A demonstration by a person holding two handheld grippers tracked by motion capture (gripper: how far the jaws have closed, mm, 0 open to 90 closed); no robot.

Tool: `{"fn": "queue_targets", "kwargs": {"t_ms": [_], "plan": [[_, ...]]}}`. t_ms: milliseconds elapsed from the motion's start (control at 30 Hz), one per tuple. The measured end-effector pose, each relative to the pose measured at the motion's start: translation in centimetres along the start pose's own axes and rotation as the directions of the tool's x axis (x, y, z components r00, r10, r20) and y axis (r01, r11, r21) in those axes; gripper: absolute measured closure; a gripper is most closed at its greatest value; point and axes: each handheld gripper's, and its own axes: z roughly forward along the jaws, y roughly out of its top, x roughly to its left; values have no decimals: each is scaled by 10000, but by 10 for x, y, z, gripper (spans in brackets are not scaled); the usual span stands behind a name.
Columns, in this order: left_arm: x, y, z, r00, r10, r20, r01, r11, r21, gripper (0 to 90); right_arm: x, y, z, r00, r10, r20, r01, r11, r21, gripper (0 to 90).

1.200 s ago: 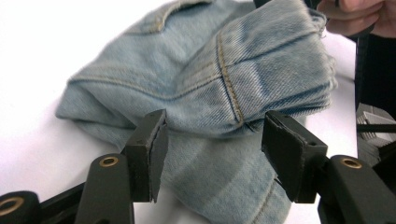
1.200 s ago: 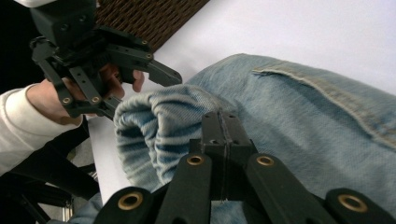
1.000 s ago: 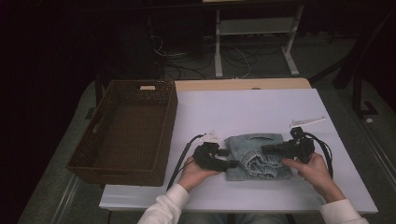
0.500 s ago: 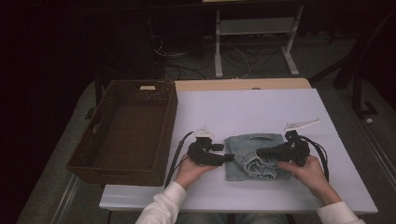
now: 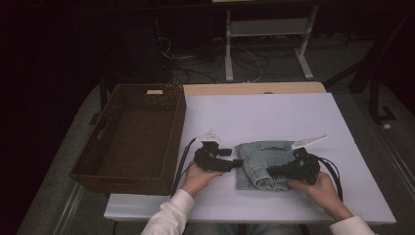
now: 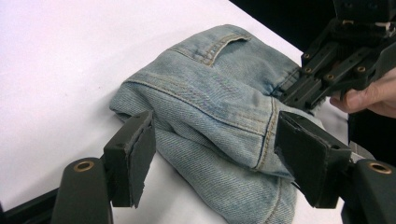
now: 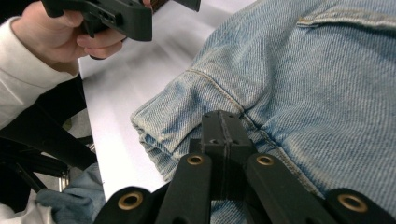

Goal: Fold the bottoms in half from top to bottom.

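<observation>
Left tongs [image 6: 212, 158]: jaws just opening, astride folded denim jeans' [image 5: 262, 164] left edge, pads clear | Right tongs [image 7: 223, 126]: closed, pressed on denim | white tabletop [image 5: 274, 117]

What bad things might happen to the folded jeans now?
The left claw has just been opening, its pads off the folded jeans, so that side may flop open and undo the fold. The right claw is shut and lies against the denim; if it drags, the pile could slide toward the table's near edge. The basket stands off to the left, so carrying with one claw might drop them.
</observation>
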Motion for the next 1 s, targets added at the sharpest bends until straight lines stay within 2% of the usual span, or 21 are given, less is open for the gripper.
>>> {"fn": "queue_targets", "kwargs": {"t_ms": [200,300,367,467,533,700,767,867,1000], "plan": [[0,0,3,10000,19,13,-18,10000,-37,286,1,0,-1,10000,4,-18,-4,10000,-41,882],[-1,0,3,10000,31,67,-30,9999,-122,283,4,2,-7,9997,-260,-2,260,9996,-121,832],[-1,2,3,9999,18,104,-16,9998,-208,281,6,4,-10,9996,-271,29,272,9995,-178,809],[-1,3,1,9998,-21,218,27,9996,-294,277,10,8,-17,9985,-401,364,409,9989,-223,781],[-2,4,1,9996,-4,289,12,9997,-264,273,12,10,-22,9986,-359,392,372,9988,-331,762],[-7,10,0,9991,171,400,-162,9996,-219,245,18,14,-41,9967,-364,724,430,9948,-923,705],[-8,14,-1,9987,269,431,-260,9995,-203,222,20,14,-50,9932,-307,1120,446,9913,-1239,656],[-10,20,-2,9978,431,496,-417,9987,-285,207,21,14,-60,9895,-180,1436,411,9864,-1594,585],[-11,27,-1,9965,543,629,-538,9985,-95,162,18,11,-70,9807,228,1943,180,9784,-2057,404]]}}
